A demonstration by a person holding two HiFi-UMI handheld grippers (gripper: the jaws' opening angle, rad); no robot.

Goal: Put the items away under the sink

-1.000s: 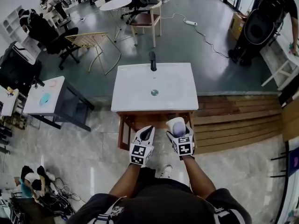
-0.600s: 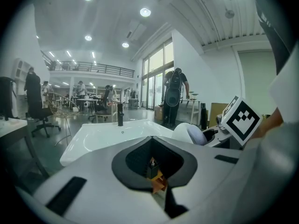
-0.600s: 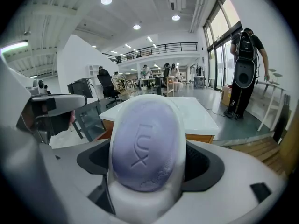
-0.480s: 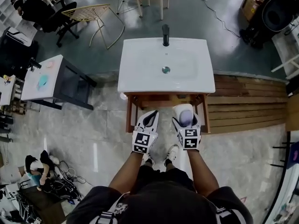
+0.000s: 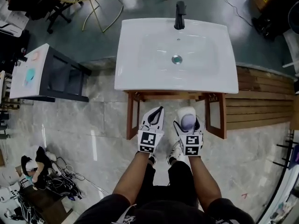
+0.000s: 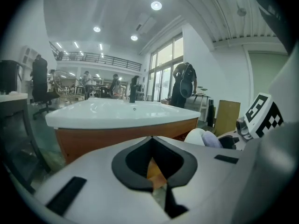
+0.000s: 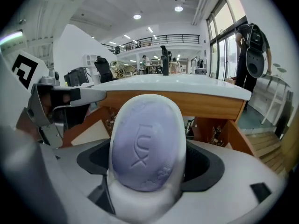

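Head view looks straight down on a glossy white rectangular sink [image 5: 140,64]: a smooth shallow basin, a round metal drain [image 5: 176,59], and a matte black faucet [image 5: 179,14] at the back. It all sits on a warm reddish wooden frame [image 5: 129,120]. And there are the right tongs [image 5: 188,115], pinching a white oval soap dish [image 7: 140,204] with a lavender soap bar [image 7: 145,143] nested in it. The bar is rounded and waxy, with LUX pressed into its face, and it's held just before the frame's open front, below the basin's edge. The left tongs [image 5: 158,112] sit alongside, pressed together on nothing, pale plastic with black lining. Underfoot are polished grey marbled tiles [image 5: 93,139]. Wooden planks [image 5: 261,101] run off to the right, a white-topped desk [image 5: 28,73] stands left, and beyond the sink the floor turns dull grey-green.
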